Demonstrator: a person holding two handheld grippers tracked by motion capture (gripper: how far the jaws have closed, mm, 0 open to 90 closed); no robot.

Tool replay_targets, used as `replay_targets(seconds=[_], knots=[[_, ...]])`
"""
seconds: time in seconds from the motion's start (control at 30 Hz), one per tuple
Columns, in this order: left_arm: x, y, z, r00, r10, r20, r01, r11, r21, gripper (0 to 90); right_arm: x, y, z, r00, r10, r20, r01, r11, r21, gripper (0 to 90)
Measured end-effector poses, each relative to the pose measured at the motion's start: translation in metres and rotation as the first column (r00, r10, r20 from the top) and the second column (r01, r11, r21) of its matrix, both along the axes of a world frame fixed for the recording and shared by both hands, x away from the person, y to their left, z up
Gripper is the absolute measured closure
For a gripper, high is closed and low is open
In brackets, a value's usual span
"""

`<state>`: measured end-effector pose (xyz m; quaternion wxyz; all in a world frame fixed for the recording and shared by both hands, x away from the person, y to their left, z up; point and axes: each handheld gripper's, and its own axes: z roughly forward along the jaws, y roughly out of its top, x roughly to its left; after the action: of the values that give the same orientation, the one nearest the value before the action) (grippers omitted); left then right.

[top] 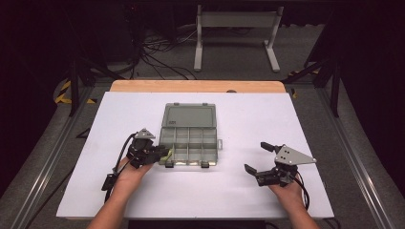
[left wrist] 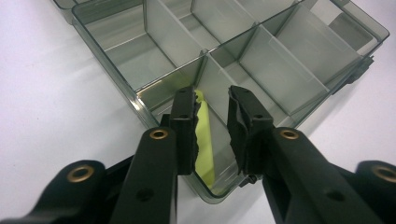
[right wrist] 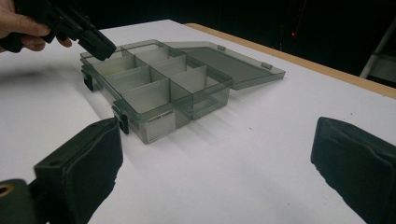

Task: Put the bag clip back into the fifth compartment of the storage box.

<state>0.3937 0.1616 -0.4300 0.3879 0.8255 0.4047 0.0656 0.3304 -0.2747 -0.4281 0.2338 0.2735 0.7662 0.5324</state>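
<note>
Both tools sit near the surface's near edge: right tool (top: 260, 157) gapes wide; left tool (left wrist: 211, 119), narrow, holds nothing above a yellow-green piece (left wrist: 205, 140) in the organizer box (top: 188, 136), perhaps dropping it.

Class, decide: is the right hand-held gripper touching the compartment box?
Apart. In the high view the right hand-held gripper sits open to the right of the compartment box, with bare white table between them. The right gripper view shows the same gap.

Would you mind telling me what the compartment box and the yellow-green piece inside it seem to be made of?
Compartment box: likely smoky, glossy clear plastic, since its dividers and the table show through its walls. Yellow-green piece: matte, with a ragged edge; possibly foam or soft plastic, hard to tell.
</note>
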Motion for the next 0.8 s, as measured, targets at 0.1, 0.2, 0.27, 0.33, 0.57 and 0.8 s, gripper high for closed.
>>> replay_targets(seconds=[0.1,0.2,0.27,0.33,0.57,0.8], knots=[[-0.001,0.000,0.002,0.9999,-0.005,0.012,0.005,1.0000,-0.001,65.3,0.000,0.000,0.000,1.0000,0.002,-0.003,-0.002,1.000,0.000,2.9],[-0.003,0.002,0.006,0.9998,-0.008,0.020,0.009,0.9996,-0.026,58.7,0.000,0.000,0.000,1.0000,0.002,-0.002,-0.002,1.000,0.000,2.9],[-0.006,0.005,0.010,0.9993,-0.019,0.031,0.021,0.9969,-0.076,51.8,0.000,0.000,0.000,1.0000,0.000,-0.002,0.000,1.000,0.002,3.0],[-0.008,0.007,0.014,0.9980,-0.027,0.057,0.033,0.9950,-0.094,43.6,0.000,0.000,0.000,1.0000,0.002,-0.004,-0.002,1.000,0.002,2.9],[-0.019,0.005,0.029,0.9862,-0.083,0.144,0.100,0.9885,-0.114,19.9,0.000,0.000,0.000,1.0000,0.001,-0.004,-0.001,1.000,0.005,3.0],[-0.028,0.004,0.039,0.9730,-0.127,0.193,0.149,0.9837,-0.101,8.4,0.000,0.000,0.000,1.0000,0.002,-0.003,-0.002,1.000,0.006,2.9]])
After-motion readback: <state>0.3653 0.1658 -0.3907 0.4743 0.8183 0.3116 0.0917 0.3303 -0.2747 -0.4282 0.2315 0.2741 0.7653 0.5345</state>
